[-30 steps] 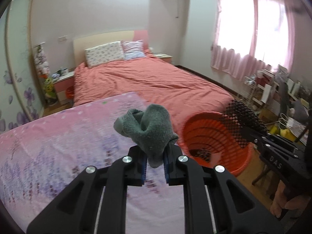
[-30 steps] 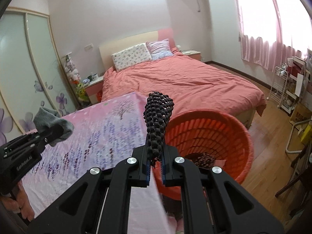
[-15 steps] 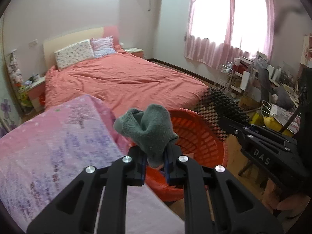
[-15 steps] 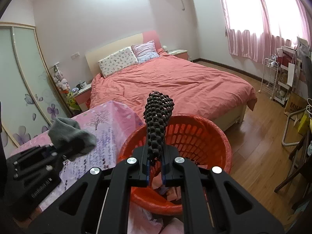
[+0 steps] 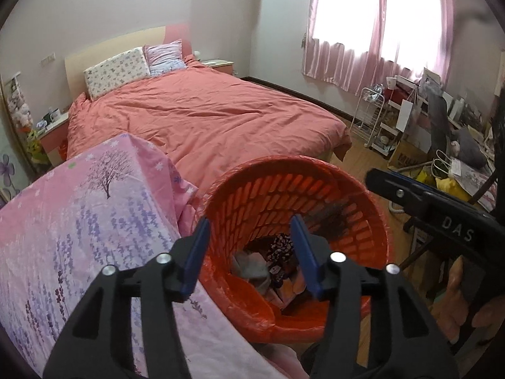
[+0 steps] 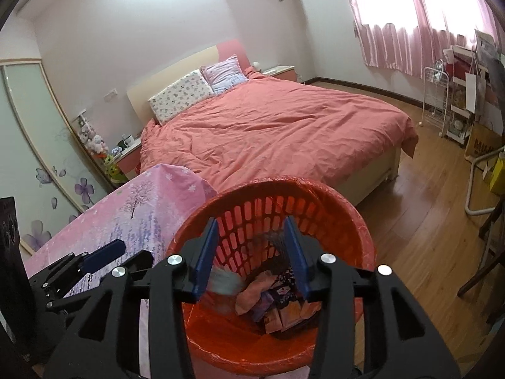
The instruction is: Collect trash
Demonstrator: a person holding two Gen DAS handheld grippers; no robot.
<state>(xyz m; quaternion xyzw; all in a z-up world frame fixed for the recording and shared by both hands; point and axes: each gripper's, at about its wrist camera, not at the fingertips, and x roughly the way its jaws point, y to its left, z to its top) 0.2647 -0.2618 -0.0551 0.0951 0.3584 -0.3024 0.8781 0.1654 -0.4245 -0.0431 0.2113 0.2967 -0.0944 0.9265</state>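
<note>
The orange slatted basket (image 6: 331,208) stands on the floor beside the pink flowered tabletop (image 5: 79,221), with crumpled wrappers and cloth inside. Above it, the left gripper (image 5: 249,252) and right gripper (image 6: 251,252) have just been opening and hold nothing.

A pink flowered cloth (image 5: 79,221) covers the surface. The orange basket (image 6: 356,221) stands just beside the surface's corner, on the wooden floor (image 6: 426,221). Beyond the basket, the bed (image 5: 205,120) carries a salmon quilt and two pillows (image 5: 116,71).
</note>
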